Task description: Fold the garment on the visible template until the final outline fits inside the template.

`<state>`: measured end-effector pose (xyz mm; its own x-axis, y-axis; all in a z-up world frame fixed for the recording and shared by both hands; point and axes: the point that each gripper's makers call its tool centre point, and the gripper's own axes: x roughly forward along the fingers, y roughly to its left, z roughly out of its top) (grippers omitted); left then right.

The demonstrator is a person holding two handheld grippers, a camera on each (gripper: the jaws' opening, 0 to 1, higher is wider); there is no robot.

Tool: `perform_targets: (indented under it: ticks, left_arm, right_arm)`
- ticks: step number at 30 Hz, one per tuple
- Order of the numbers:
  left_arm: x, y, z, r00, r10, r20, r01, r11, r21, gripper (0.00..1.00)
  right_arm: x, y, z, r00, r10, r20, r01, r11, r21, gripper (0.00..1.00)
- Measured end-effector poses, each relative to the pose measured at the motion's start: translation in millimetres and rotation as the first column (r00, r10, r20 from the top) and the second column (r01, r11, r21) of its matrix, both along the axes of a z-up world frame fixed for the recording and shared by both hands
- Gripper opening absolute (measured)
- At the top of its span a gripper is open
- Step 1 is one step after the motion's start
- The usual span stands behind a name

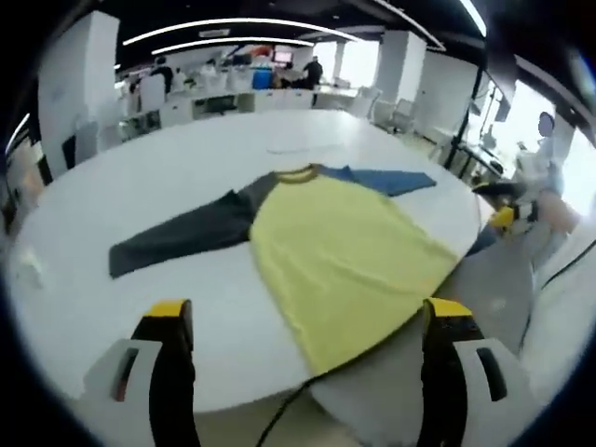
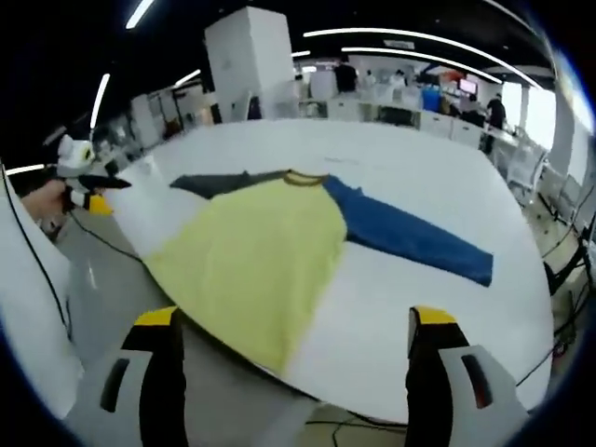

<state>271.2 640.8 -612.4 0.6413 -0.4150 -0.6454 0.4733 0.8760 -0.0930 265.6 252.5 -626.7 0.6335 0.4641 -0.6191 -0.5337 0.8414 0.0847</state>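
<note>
Your table (image 1: 140, 186) holds the shirt (image 1: 345, 251) flat, unfolded; both tongs, left (image 1: 307, 326) and right (image 2: 293, 331), are open, empty.

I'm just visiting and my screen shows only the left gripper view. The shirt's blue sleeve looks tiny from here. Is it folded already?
Observer: No. In the right gripper view the blue sleeve lies stretched out flat on the white table, pointing away from the yellow body.
Operator: Is the right gripper holding anything?
Observer: Nothing. The right gripper is open, its jaws wide apart.
Operator: Can you see my camera's gripper from there?
Observer: Yes. The left gripper shows at that view's left edge, held in a hand, beside the table's edge.
</note>
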Motion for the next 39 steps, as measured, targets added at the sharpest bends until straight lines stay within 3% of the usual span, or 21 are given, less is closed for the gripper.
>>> perform_targets:
  ticks: [7, 11, 17, 39]
  left_arm:
    - [6.2, 7, 29.4, 0.998, 0.025, 0.050, -0.025, 1.000, -0.004, 1.00]
    - [3.7, 9, 28.1, 0.999, 0.000, 0.033, -0.001, 0.999, 0.033, 1.00]
    - [5.4, 5, 28.6, 1.000, 0.006, 0.029, -0.007, 1.000, 0.001, 0.99]
    - [8.3, 3, 18.7, 1.000, -0.013, -0.002, 0.013, 1.000, 0.018, 0.97]
  right_arm:
    - [11, -14, 28.3, 0.998, -0.011, 0.056, 0.012, 1.000, -0.010, 1.00]
    - [13, -18, 30.6, 0.998, -0.018, 0.053, 0.018, 1.000, 0.001, 1.00]
    - [9, -25, 23.4, 1.000, -0.008, 0.024, 0.009, 0.999, -0.036, 1.00]
    - [8, -35, 27.3, 0.998, -0.047, 0.030, 0.048, 0.998, -0.046, 0.99]
